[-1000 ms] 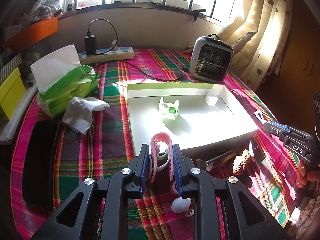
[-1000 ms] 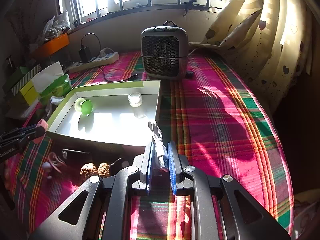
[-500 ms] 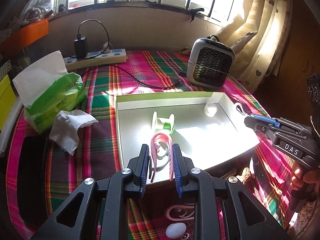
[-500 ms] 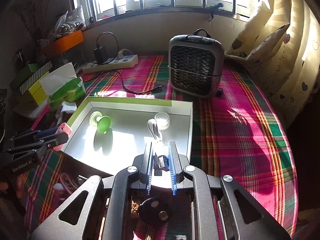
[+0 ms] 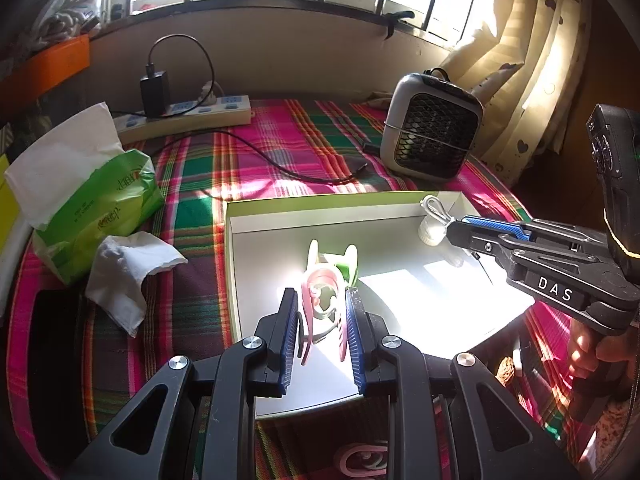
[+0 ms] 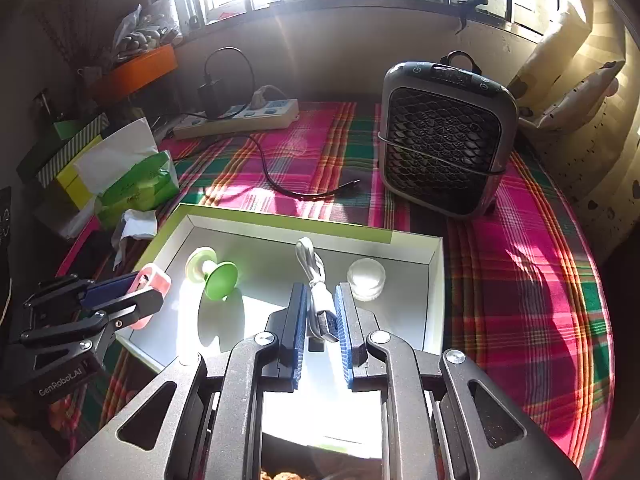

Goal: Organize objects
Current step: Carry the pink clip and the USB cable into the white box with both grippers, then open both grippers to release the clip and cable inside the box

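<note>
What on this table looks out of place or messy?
A crumpled tissue lies loose on the cloth beside the tissue pack. A black cable trails unplugged across the cloth behind the box. A second pink clip still sits outside the box, near its front edge.

Readable: "DAS" on the right gripper (image 5: pixel 452 226) body; "GenRobot.AI" on the left gripper (image 6: pixel 150 294) body; tissue pack (image 5: pixel 100 204) print illegible.

Two pink clips (image 5: pixel 323 296), one green spool (image 6: pixel 212 276), one jar (image 6: pixel 366 279).
</note>
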Tool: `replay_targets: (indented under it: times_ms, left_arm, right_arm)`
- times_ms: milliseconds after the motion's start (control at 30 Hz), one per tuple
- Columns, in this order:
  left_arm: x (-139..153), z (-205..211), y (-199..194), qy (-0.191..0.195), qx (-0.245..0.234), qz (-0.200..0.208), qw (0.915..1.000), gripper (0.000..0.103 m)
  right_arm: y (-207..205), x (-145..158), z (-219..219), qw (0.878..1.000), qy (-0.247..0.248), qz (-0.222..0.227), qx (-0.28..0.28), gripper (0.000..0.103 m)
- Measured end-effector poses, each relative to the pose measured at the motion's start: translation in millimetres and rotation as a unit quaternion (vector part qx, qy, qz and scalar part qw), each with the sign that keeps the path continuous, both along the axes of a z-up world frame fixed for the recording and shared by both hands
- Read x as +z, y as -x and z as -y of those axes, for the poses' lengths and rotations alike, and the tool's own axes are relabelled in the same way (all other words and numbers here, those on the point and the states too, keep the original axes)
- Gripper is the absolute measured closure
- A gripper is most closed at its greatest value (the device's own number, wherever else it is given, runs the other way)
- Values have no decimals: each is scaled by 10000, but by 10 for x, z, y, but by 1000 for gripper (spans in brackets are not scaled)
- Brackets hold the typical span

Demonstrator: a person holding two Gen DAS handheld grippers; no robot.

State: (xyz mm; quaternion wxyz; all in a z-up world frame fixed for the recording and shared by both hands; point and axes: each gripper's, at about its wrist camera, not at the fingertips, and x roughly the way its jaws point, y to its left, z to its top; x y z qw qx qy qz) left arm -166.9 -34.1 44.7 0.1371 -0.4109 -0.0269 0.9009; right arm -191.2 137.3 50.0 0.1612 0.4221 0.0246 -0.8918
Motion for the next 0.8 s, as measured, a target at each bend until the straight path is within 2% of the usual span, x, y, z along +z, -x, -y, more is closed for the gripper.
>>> replay_targets:
  times_ms: [600,800]
  left_arm:
    - [-198,22,203,18,84,256,9996,82]
    - [-214,-7,261,37,77,276,9996,82]
  right_arm:
    - [369,-279,255,9983,-247,491,177,88]
    - [380,-324,268,9981,-290,504,183,88]
